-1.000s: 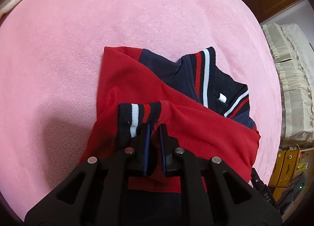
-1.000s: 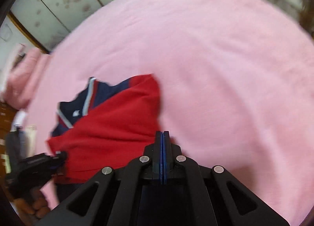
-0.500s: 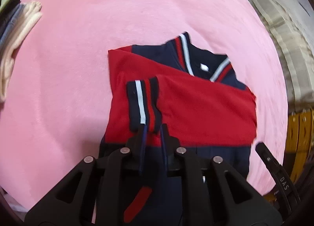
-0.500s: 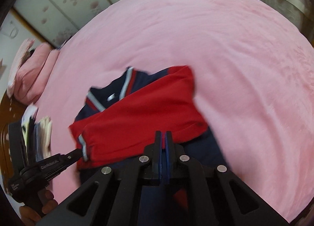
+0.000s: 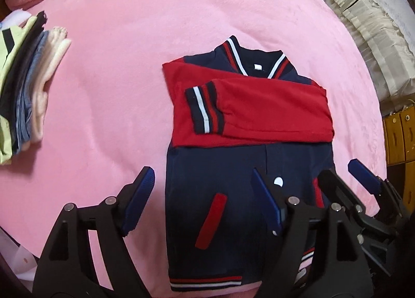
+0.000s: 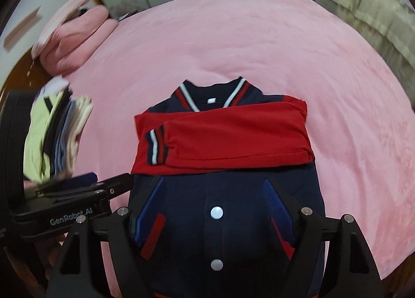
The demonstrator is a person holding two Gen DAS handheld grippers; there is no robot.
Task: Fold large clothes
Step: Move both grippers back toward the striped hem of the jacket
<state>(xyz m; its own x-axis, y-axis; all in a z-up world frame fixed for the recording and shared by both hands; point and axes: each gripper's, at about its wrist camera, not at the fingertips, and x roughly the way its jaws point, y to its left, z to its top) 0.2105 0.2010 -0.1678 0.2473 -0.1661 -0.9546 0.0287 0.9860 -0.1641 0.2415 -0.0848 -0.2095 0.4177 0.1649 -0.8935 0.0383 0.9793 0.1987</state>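
Red sleeves [image 5: 259, 114] lay crossed over the chest of the navy jacket [image 5: 233, 207], one striped cuff [image 5: 205, 110] on top, so that the garment made a narrow block ready for its next fold. The jacket lay flat on the pink bed [image 5: 116, 64], collar away from the person, hem [image 5: 207, 281] nearest, snaps [image 6: 216, 212] shut down the front. A stack of folded clothes [image 5: 23, 96] sat well apart at the left, likely finished pieces.

Both tools hung above the lower half of the jacket. The left hand-held gripper [image 5: 202, 189] stood wide, its jaws just sprung apart, nothing between them but the cloth far beneath; one finger hung over the bed, the other over the navy front. The right hand-held gripper [image 6: 215, 202] had likewise just opened wide and held nothing, straddling the snap line. Judging by this, the sleeves were done and the hem was probably next to be lifted toward the collar.
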